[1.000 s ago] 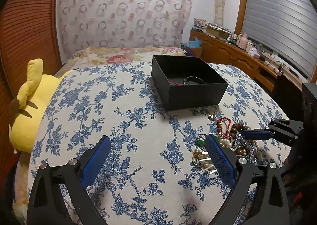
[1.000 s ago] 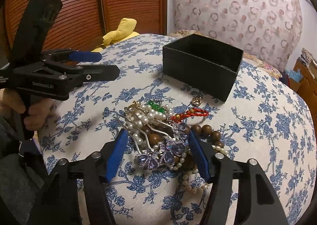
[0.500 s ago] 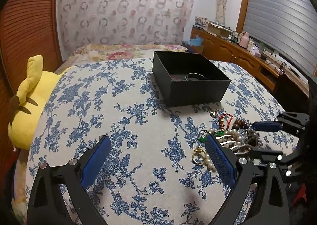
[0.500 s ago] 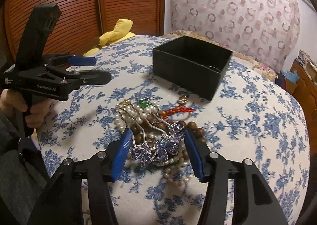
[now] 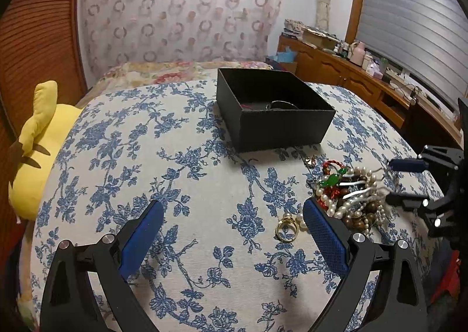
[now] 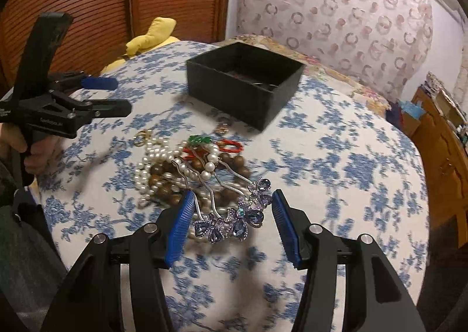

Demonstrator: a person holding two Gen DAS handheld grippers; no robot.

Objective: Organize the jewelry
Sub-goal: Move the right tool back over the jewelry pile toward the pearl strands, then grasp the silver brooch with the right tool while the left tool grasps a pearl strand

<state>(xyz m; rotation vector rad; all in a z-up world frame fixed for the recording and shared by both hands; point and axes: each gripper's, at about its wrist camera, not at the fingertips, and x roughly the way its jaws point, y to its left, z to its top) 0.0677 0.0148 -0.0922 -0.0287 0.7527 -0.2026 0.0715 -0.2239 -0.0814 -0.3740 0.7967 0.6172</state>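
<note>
My right gripper stands half open around the purple flower hairpin at lower centre, its pads not touching it. The hairpin lies on the jewelry pile on the floral counter. My left gripper hangs wide open and empty. The black box sits above centre.

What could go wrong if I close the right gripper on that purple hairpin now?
1. The purple flower hairpin lies between the right gripper pads, but its prongs run under the pearl strand and wooden beads; lifting may drag the whole tangle.
2. Snagged strands could spill short of the black box.
3. The gold ring sits loose nearby and may get knocked away.
</note>
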